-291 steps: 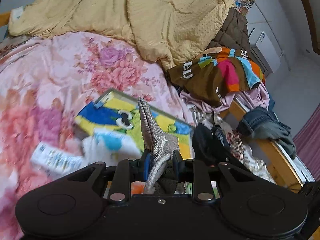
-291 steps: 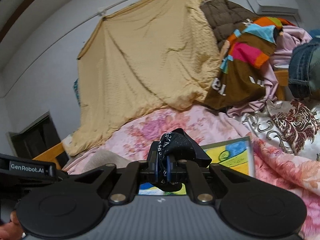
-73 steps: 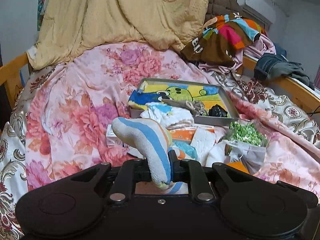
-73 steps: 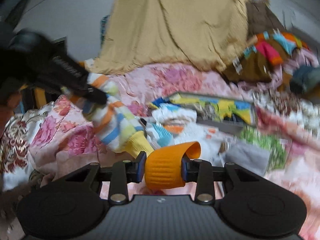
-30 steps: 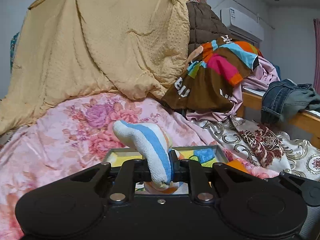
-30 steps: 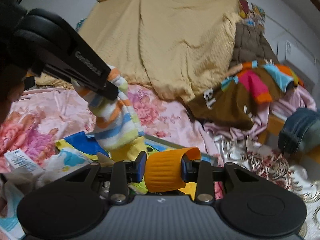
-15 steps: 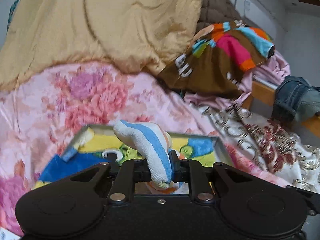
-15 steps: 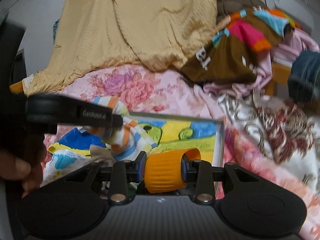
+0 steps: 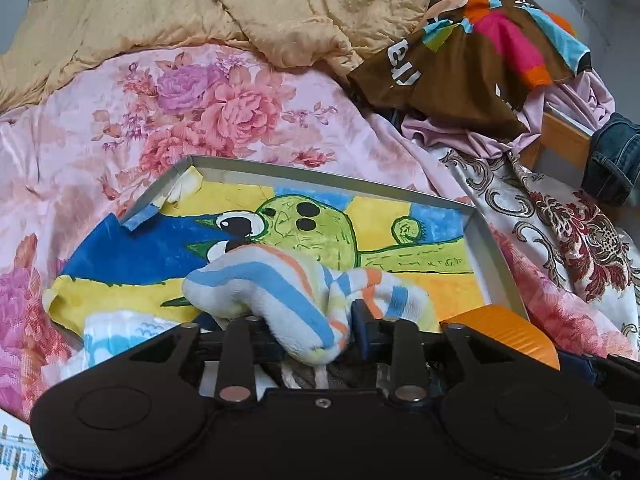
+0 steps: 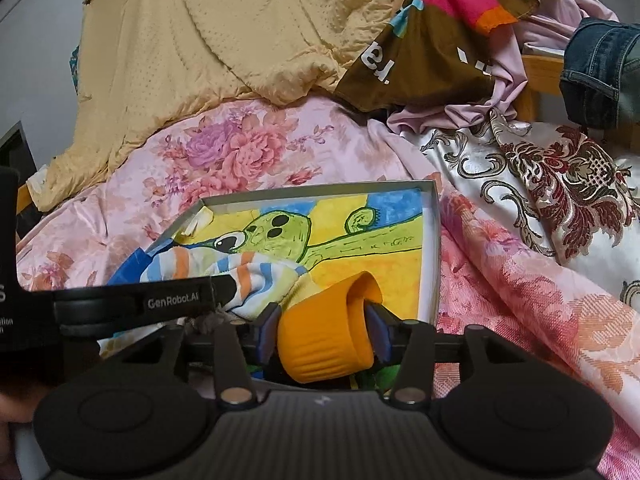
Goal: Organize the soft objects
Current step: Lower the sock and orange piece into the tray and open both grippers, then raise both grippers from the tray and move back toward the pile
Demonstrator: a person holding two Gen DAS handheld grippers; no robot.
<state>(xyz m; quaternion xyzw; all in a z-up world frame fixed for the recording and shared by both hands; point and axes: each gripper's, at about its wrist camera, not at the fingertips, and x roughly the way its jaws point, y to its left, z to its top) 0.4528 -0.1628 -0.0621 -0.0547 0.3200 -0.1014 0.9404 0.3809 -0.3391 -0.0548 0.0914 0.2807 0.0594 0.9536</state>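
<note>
Messy bed, floral pink quilt (image 9: 100, 152) spread under both grippers, a tan blanket (image 9: 168, 4) heaped far ahead, and a pile of clothes ahead to the right: brown multicolour top (image 9: 472, 56), jeans (image 9: 612, 160) at the far right edge.

Directly ahead of both grippers lies a shallow tray (image 9: 320, 172) lined with a yellow and blue cartoon drawing. It looks like the collection spot, which would explain why both tools are tipped down over its near end.

Left gripper (image 9: 316, 328): jaws opening. The striped sock (image 9: 280, 280) is draped between them, its toe flopped forward onto the drawing. The right pad stands clear of the cloth with a dark gap showing, so the grip is off; the sock seems to be resting on the tray's contents rather than hanging. Likely a release, done low so that it lands inside the rim.

Right gripper (image 10: 324, 336): jaws opening too. The orange cup (image 10: 324, 328), ribbed and soft-looking, sits between the blue pads, mouth pointing up and ahead, over the tray's near right part. Small gaps show beside both pads, so it reads as let go or nearly so; contact at the left pad is hard to rule out.

The left tool crosses just left of the cup in the right view, with the two items side by side and close. A grey sock (image 9: 348, 376) bit peeks below the left jaws.
</note>
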